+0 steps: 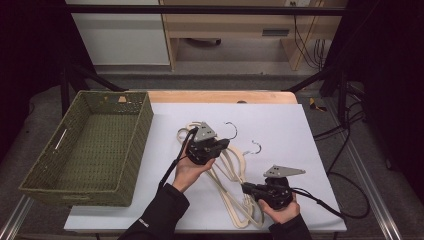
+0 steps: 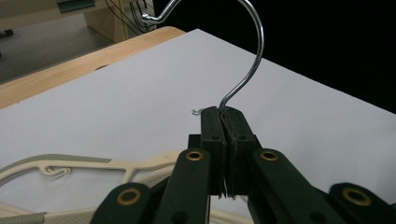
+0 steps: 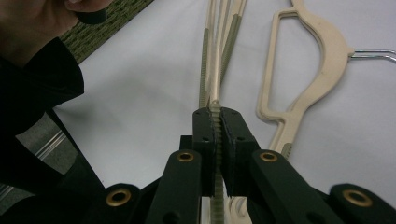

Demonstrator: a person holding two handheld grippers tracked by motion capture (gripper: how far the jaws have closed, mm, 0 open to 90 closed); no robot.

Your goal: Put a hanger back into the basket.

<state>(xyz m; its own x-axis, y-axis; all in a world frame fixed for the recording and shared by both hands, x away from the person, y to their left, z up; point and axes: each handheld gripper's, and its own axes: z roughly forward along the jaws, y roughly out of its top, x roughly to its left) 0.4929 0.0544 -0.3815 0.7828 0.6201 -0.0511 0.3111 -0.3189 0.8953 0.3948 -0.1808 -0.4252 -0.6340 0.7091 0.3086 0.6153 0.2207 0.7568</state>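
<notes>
Left gripper (image 2: 223, 116) pinches the cream plastic hanger's silver wire hook (image 2: 250, 60); right gripper (image 3: 216, 116) clamps its ribbed bar (image 3: 215, 109). The thin wire could slip sideways out of the jaws.

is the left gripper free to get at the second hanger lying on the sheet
Probably not as things stand: the left gripper is shut on the metal hook of one hanger, so it would have to let go before taking the other hanger.

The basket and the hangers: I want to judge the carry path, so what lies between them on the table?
In the high view, bare white sheet separates the green woven basket from the cream hangers; the left gripper's cable hangs over that stretch.
</notes>
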